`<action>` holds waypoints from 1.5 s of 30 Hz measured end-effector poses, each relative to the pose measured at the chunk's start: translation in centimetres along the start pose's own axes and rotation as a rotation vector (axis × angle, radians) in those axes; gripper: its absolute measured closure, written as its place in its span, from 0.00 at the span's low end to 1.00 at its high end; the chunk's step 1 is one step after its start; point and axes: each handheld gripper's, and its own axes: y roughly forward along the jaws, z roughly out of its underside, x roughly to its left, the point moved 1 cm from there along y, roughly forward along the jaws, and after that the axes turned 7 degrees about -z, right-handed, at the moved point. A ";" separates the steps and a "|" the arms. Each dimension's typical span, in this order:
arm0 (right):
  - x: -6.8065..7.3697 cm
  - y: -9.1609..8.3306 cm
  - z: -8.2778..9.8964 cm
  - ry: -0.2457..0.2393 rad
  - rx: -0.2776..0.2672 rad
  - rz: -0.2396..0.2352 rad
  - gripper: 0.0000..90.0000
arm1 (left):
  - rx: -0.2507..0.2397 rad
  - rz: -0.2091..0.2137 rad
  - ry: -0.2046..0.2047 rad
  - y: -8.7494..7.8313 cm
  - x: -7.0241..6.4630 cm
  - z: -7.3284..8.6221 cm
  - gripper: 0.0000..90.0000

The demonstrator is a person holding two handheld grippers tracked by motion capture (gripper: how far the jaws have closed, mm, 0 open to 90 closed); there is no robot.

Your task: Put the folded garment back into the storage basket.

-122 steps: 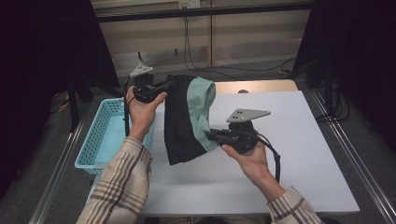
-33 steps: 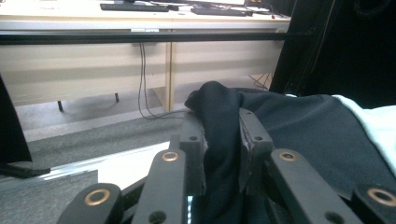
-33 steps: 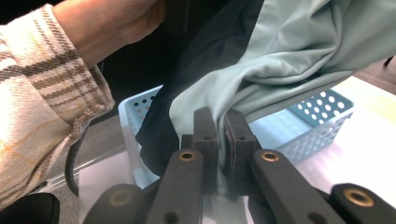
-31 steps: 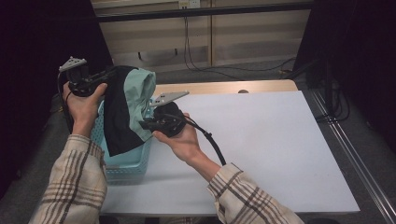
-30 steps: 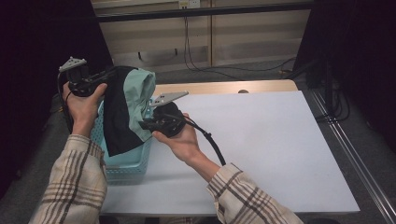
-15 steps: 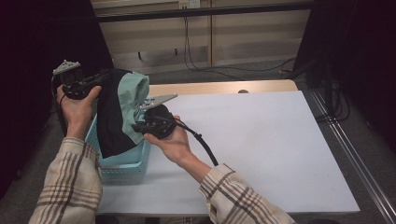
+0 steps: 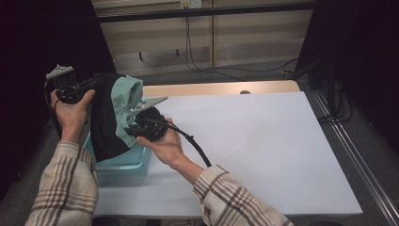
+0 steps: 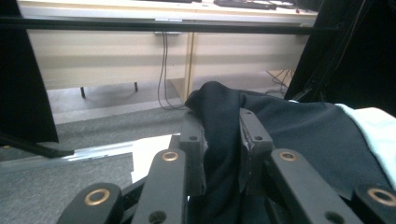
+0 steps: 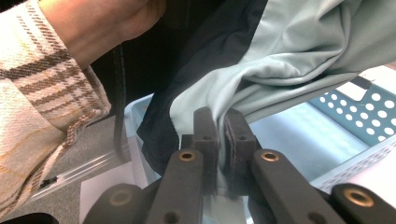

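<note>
Both hands have carried the garment (image 7: 113, 117) left, off the table (image 7: 263, 141), and it now hangs over the blue basket (image 7: 123, 165). Left gripper (image 8: 222, 140) pinches dark cloth; right gripper (image 9: 220, 135) clamps the mint fold. Lowering evenly before letting go should drop it inside.

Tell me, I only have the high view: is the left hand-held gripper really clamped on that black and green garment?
Observer: Yes. In its own view the left hand-held gripper pinches a fold of the garment's black part.
Operator: And the right one?
Observer: The right hand-held gripper is shut on the pale green part.
Operator: What's below its jaws?
Observer: The light blue basket, with perforated walls.
</note>
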 end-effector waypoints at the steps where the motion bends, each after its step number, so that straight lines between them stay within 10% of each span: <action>1: 0.0 0.1 0.0 0.000 0.002 0.001 0.95 | -0.003 0.001 -0.007 0.0 0.0 0.1 0.84; 45: -1.3 4.5 2.5 0.032 0.088 0.013 0.95 | 0.100 -0.035 -0.050 2.7 2.3 5.2 0.83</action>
